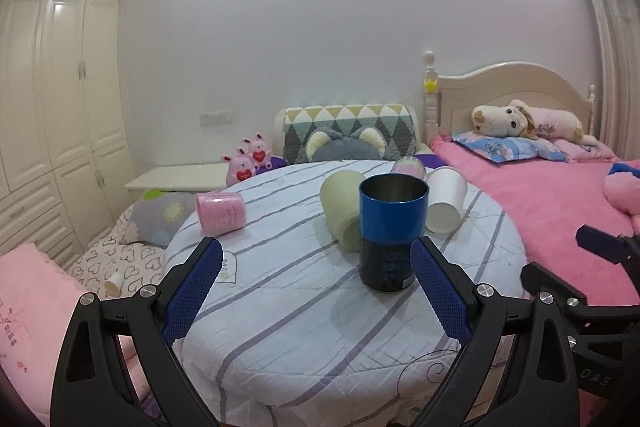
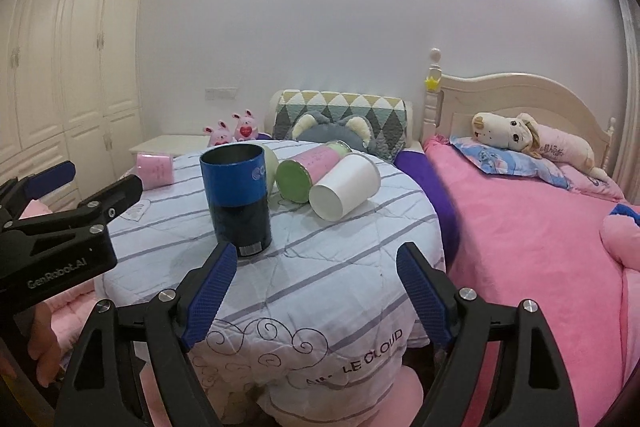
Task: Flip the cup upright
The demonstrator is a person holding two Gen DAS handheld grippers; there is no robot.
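A blue and black metal cup [image 1: 393,231] stands upright, mouth up, on the round table [image 1: 304,315]; it also shows in the right wrist view [image 2: 237,197]. My left gripper [image 1: 316,259] is open and empty, its right finger close beside the cup's base. My right gripper [image 2: 318,267] is open and empty, just right of and nearer than the cup. A pale green cup [image 1: 340,211], a white cup [image 2: 344,185], a pink cup with a green base [image 2: 308,173] and a pink cup [image 1: 221,211] lie on their sides.
The table wears a white cloth with purple stripes. A pink bed [image 2: 532,227] with a plush dog [image 2: 516,135] lies to the right. A white wardrobe [image 1: 52,107] stands at the left. A patterned cushion [image 1: 348,131] and pink plush toys [image 1: 248,159] sit behind the table.
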